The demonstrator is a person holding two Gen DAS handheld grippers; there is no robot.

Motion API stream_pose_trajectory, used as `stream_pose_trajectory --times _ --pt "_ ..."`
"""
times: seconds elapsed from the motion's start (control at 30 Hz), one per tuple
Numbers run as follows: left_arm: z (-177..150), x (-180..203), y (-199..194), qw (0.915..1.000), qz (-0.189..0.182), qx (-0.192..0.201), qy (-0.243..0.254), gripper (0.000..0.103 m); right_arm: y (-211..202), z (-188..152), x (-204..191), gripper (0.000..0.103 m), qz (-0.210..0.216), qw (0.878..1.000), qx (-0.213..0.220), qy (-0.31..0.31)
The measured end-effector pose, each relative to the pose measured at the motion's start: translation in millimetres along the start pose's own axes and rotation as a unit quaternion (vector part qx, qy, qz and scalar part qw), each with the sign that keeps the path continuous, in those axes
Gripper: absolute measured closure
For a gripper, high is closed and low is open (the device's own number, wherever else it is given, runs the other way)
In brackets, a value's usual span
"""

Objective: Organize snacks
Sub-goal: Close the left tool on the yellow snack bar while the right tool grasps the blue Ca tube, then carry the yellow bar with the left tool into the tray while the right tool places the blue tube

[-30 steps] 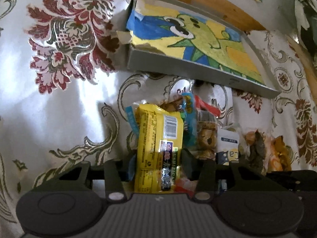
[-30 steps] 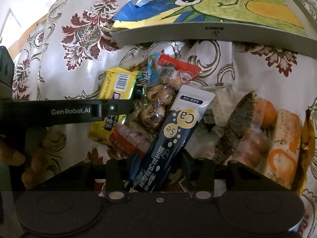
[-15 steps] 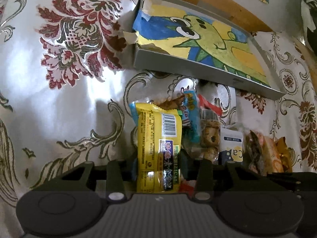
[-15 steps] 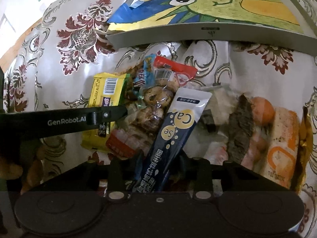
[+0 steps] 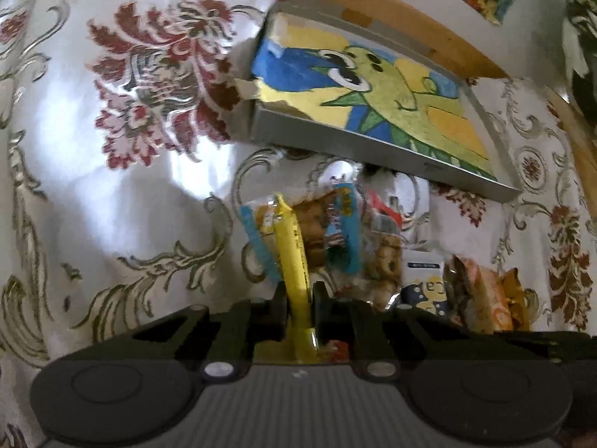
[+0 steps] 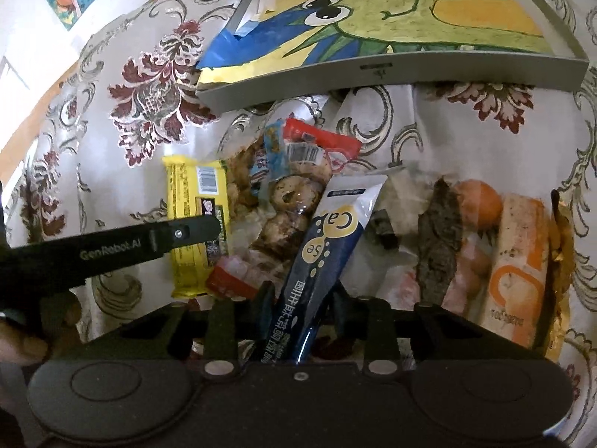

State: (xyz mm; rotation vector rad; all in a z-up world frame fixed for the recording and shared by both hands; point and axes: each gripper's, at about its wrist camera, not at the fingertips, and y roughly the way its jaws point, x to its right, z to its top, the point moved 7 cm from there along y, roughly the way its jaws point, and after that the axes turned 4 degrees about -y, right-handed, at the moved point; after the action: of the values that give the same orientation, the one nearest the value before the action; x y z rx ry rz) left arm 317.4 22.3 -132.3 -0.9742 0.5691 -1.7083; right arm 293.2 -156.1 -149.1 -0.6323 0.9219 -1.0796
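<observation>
A heap of snack packets lies on a floral tablecloth in front of a grey tray [image 5: 335, 142] lined with a cartoon drawing. In the left wrist view my left gripper [image 5: 300, 298] is shut on a yellow snack packet [image 5: 293, 254], which is pinched edge-on between the jaws. The right wrist view shows that yellow packet [image 6: 194, 216] at the heap's left, under the left gripper's black finger [image 6: 179, 233]. My right gripper [image 6: 302, 295] is shut on a dark blue sachet [image 6: 328, 239] marked "Ca Se". It points up towards the tray [image 6: 373, 74].
A clear bag of round cookies [image 6: 287, 201], a red packet [image 6: 328, 142], a dark brown piece [image 6: 436, 239] and an orange-and-white packet [image 6: 518, 268] fill the heap. A hand [image 6: 18, 343] holds the left gripper. A wooden edge [image 5: 373, 3] runs behind the tray.
Both pairs of jaws have narrowed. The left now pinches the yellow packet, which went from flat to edge-on. The right now grips the blue sachet.
</observation>
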Motion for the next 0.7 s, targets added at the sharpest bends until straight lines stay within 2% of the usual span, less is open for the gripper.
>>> stream_pose_trajectory --times 0.1,0.3,0.53,0.63,0.7 --pt "-1 2 3 0.9999 0.009 0.003 0.009 0.089 0 0 -1 0.074 -0.005 1.0 0.0 -0.005" --pt "3 -1 -5 0.9997 0.002 0.014 -0.019 0.09 -11 6 -1 0.076 0.006 1.0 0.02 0.002" --pt "8 2 -15 0.999 -0.009 0.033 -0.029 0.091 -13 8 7 0.078 0.029 0.998 0.019 0.043" --pt "10 4 -20 0.9985 -0.019 0.04 -0.032 0.091 -19 9 3 0.083 0.024 0.999 0.027 0.03" --pt "11 5 -22 0.9982 -0.021 0.047 -0.032 0.091 -25 10 1 0.089 0.019 0.999 0.033 0.02"
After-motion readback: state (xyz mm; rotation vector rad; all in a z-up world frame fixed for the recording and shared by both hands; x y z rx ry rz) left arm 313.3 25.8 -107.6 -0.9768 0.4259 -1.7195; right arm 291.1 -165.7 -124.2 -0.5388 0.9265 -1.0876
